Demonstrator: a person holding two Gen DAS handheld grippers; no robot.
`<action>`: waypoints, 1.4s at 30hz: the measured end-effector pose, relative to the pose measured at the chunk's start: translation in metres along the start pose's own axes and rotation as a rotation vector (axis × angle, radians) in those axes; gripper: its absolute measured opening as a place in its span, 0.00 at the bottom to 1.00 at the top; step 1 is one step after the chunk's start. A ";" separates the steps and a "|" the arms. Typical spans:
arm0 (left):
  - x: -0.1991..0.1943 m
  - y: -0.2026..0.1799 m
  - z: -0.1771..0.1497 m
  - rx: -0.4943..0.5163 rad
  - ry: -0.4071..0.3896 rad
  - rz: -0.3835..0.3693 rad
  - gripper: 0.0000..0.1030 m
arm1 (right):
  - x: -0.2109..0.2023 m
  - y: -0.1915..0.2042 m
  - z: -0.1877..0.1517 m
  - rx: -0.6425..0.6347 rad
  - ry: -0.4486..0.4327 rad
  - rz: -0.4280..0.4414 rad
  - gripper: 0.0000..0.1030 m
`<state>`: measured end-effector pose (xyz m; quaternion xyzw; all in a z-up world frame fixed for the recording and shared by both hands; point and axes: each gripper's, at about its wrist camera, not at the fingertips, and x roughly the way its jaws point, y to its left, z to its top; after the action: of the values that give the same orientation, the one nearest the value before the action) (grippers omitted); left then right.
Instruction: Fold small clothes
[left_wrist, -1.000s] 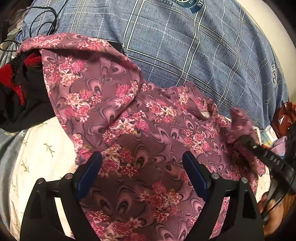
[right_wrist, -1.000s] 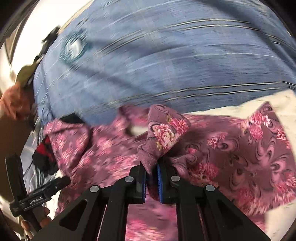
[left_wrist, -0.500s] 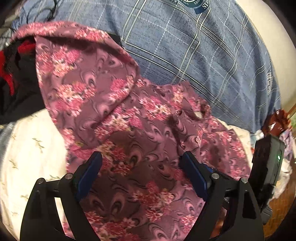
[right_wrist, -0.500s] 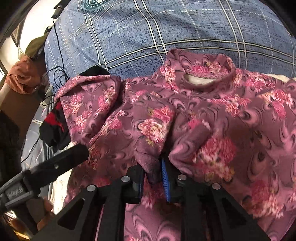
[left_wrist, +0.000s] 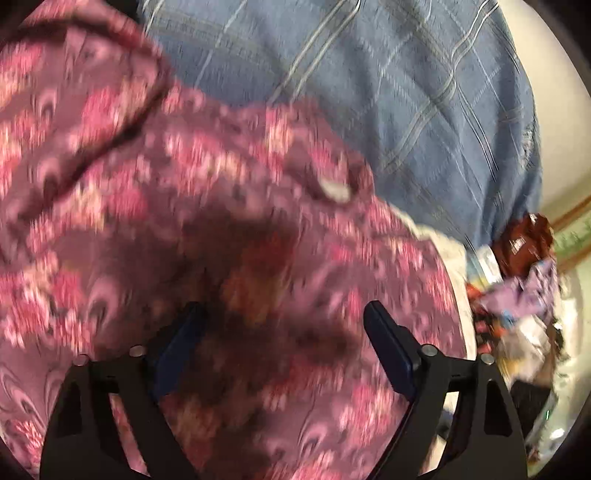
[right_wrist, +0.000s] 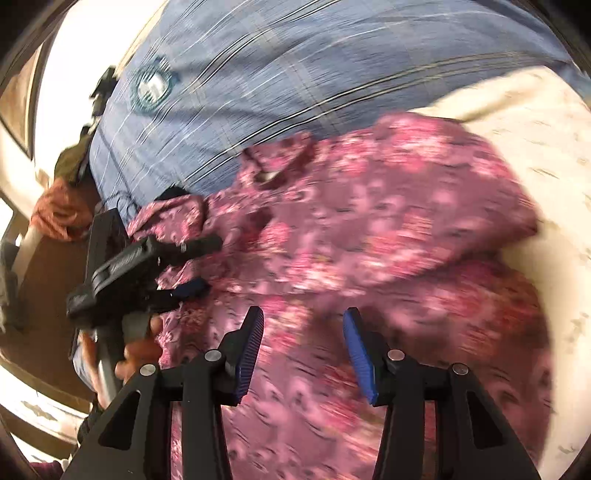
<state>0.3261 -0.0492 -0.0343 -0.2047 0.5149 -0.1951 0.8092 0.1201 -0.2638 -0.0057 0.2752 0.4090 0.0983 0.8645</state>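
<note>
Now the floral top (right_wrist: 369, 229) lies beneath the just-opening right hand-held gripper (right_wrist: 303, 325).

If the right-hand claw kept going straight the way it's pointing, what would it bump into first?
Most likely the pink floral garment spread right ahead of the right gripper. Its jaws have just been opening and stand apart with nothing pinched. The frame is blurred, so depth is uncertain.

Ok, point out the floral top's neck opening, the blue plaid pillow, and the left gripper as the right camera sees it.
floral top (right_wrist: 271, 173), right wrist view, on its neck opening.
blue plaid pillow (right_wrist: 295, 74), right wrist view, on its plaid front.
left gripper (right_wrist: 207, 264), right wrist view, between its fingertips.
</note>
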 end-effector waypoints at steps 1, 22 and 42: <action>-0.002 -0.003 0.003 0.003 -0.010 0.004 0.38 | -0.003 -0.006 -0.001 0.021 -0.009 0.004 0.47; -0.070 0.059 0.001 -0.192 -0.130 0.073 0.09 | 0.000 -0.101 0.031 0.659 -0.318 0.226 0.07; -0.099 0.029 0.001 -0.067 -0.187 0.082 0.37 | -0.055 -0.059 0.049 0.187 -0.362 0.008 0.28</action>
<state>0.2909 0.0272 0.0248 -0.2279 0.4512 -0.1246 0.8538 0.1185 -0.3537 0.0226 0.3690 0.2532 0.0125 0.8942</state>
